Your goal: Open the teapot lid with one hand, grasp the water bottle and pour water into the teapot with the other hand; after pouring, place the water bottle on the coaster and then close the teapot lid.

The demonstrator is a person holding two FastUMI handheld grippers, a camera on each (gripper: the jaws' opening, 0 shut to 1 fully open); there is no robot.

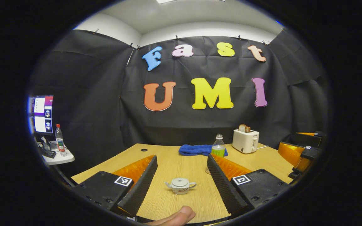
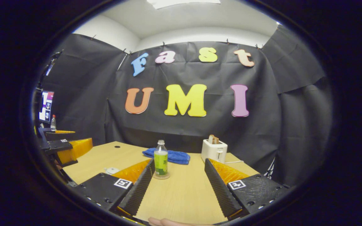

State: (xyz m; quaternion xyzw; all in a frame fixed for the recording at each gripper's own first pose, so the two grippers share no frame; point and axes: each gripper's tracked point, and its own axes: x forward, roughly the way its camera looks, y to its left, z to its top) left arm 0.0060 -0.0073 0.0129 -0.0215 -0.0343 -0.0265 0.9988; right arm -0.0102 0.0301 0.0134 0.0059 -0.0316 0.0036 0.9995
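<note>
A small white teapot (image 1: 180, 185) with its lid on sits on the wooden table (image 1: 181, 163), between the fingers of my open left gripper (image 1: 181, 158) and a little ahead of them. The teapot (image 2: 112, 170) also peeks out beside a finger in the right gripper view. A clear water bottle (image 2: 161, 161) with a green label stands upright on a round coaster (image 2: 161, 176), just inside the left finger of my open right gripper (image 2: 179, 161). The same bottle (image 1: 218, 147) rises behind a finger in the left gripper view. Neither gripper holds anything.
At the back of the table lie a blue towel (image 1: 196, 149) and a white toaster (image 1: 245, 140) with bread in it. A side table (image 1: 58, 158) at far left holds a monitor and another bottle. The other gripper (image 1: 306, 153) hovers at the right.
</note>
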